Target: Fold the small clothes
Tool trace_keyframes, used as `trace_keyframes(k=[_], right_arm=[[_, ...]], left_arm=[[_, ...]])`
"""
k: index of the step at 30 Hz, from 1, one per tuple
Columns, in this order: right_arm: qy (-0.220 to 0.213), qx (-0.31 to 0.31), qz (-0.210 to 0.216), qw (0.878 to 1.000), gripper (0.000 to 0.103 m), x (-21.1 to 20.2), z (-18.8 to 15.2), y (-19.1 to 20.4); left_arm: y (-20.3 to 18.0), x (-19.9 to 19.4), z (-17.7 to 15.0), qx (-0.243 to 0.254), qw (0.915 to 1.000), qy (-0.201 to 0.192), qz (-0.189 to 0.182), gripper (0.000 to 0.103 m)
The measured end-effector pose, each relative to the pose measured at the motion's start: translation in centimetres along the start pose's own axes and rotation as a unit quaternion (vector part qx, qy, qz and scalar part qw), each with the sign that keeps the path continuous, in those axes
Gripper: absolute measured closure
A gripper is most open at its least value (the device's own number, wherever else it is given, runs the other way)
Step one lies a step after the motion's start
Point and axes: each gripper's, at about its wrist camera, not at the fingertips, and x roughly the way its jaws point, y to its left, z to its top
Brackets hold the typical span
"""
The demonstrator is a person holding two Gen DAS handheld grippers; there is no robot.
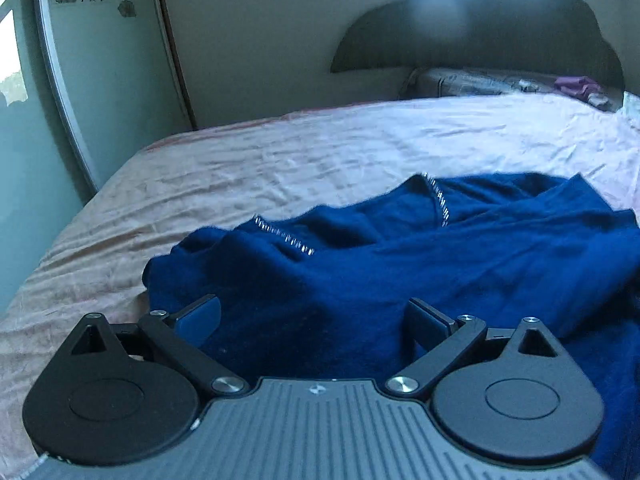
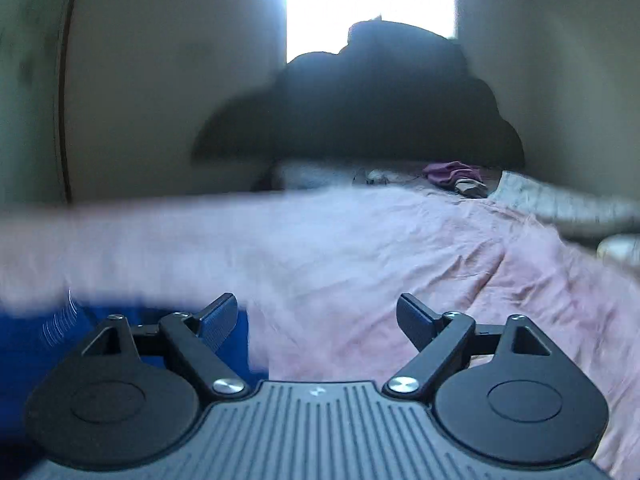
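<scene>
Bed [image 1: 280, 152] fills most of both views, its pink sheet wrinkled and bare across the middle and upper right; sweater [image 1: 400, 272], deep blue with a sparkly trimmed neckline, lies rumpled on the sheet in the lower centre and right of the left view, and shows only as a blue patch at the lower left of the right view; pillows [image 1: 480, 80] and a small purple cloth [image 1: 576, 86] sit well apart along the top right. Left claw [image 1: 312, 320] stands wide open over the sweater's near edge, holding nothing; right claw [image 2: 316, 320] is likewise wide open and empty, over bare sheet just beside the blue cloth. Judging by this, the step is a fresh grasp: pinch one layer at the hem or shoulder, not a bunch, and smooth it flat before folding. Sheet above the sweater gives ample room; bed's left edge, by the wardrobe [image 1: 100, 60], is near.
</scene>
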Motion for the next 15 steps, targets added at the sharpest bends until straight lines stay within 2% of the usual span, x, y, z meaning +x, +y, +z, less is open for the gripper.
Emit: trace_keyframes(k=[1,3,5,6,8,11,13,15], right_arm=[[0.000,0.020,0.047,0.999,0.015,-0.5,0.2,-0.5],[0.043,0.018,0.156,0.987,0.016,-0.1,0.3,0.3],[0.102,-0.015,0.234,0.967,0.016,0.9,-0.5,2.4],[0.123,-0.030,0.251,0.960,0.016,1.3,-1.0,3.2],[0.161,-0.055,0.237,0.957,0.016,2.5,-2.3,4.3],[0.167,-0.038,0.180,0.969,0.016,2.8,-2.7,3.6],[0.150,-0.010,0.191,0.970,0.016,1.6,-2.1,2.7],[0.145,-0.008,0.216,0.966,0.014,1.2,-1.7,2.4]], left_arm=[[-0.1,-0.2,0.0,-0.001,1.0000,-0.006,0.002,0.003],[-0.2,0.0,0.1,0.001,1.0000,-0.007,0.004,0.003],[-0.2,0.2,-0.1,0.001,1.0000,0.004,0.006,0.003],[0.0,0.3,-0.3,-0.004,0.9999,0.011,0.006,0.003],[0.6,0.4,-0.8,-0.018,0.9996,0.022,0.002,0.003],[1.6,0.5,-1.3,-0.044,0.9984,0.034,-0.002,0.003],[1.7,0.5,-1.5,-0.050,0.9981,0.036,-0.005,0.003],[1.5,0.6,-1.6,-0.047,0.9982,0.036,-0.001,0.003]])
